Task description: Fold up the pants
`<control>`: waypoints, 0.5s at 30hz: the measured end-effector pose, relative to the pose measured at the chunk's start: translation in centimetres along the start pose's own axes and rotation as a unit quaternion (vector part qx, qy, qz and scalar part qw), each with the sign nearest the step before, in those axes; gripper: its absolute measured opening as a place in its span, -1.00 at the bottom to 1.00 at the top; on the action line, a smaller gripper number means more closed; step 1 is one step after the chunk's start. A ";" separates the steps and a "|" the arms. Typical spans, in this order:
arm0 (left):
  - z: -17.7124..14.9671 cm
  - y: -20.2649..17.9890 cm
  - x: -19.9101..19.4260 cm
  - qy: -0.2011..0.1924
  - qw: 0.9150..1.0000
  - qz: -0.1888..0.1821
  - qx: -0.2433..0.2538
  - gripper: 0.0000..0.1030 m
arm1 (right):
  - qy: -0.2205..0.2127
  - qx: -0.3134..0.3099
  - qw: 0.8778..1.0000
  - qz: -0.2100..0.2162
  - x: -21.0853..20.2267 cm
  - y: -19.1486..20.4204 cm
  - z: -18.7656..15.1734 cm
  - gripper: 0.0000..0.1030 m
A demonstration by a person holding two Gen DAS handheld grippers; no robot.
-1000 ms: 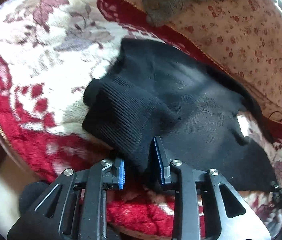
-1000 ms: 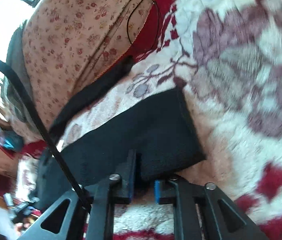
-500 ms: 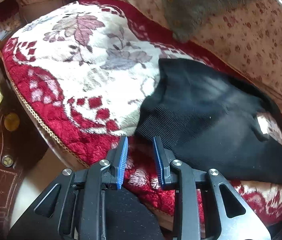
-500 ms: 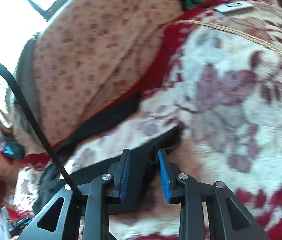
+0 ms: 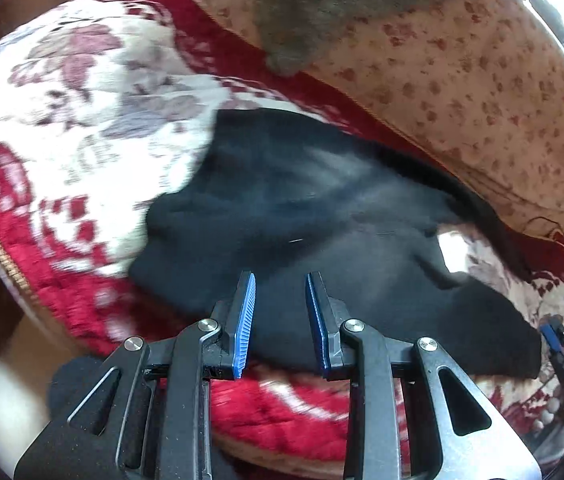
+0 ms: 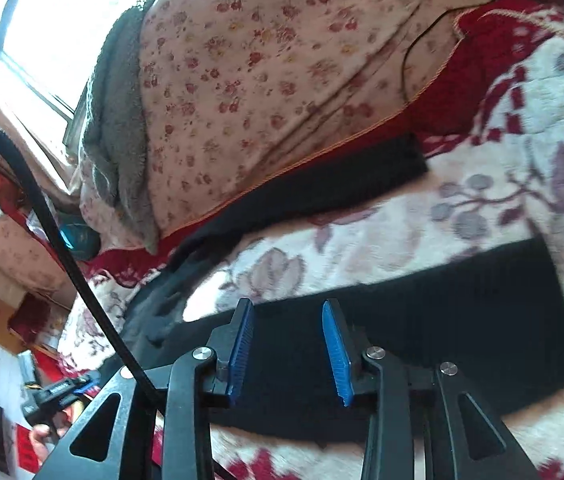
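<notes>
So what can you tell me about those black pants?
The black pants look like soft knit fabric, with ribbing on one end. They lie spread out, not yet folded, on the red and cream flowered blanket. The two legs are apart, with blanket showing between them; one leg runs beside the flowered cushion. The left hand-held gripper and right hand-held gripper are both open above the cloth and hold none of it. Whether they touch it is unclear.
</notes>
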State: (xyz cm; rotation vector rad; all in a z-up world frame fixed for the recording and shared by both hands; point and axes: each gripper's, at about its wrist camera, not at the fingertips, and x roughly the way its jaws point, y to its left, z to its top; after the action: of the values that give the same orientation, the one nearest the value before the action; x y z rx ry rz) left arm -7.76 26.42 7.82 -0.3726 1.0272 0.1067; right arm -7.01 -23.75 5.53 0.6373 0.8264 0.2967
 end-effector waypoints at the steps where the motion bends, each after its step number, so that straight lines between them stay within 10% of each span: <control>1: 0.4 -0.9 0.5 0.003 1.000 -0.010 0.000 -0.52 | 0.001 0.009 1.000 0.010 0.6 0.0 0.3 -0.28; 15: 6.9 -9.2 9.6 0.062 0.995 -0.075 0.016 -0.34 | -0.004 0.178 0.984 0.014 8.6 -7.0 6.4 -0.09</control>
State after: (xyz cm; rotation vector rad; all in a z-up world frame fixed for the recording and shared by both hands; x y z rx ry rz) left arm 5.23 19.45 5.10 -0.4302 1.1189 -0.0678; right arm 3.45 -27.65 -0.65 0.9842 0.8704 0.1708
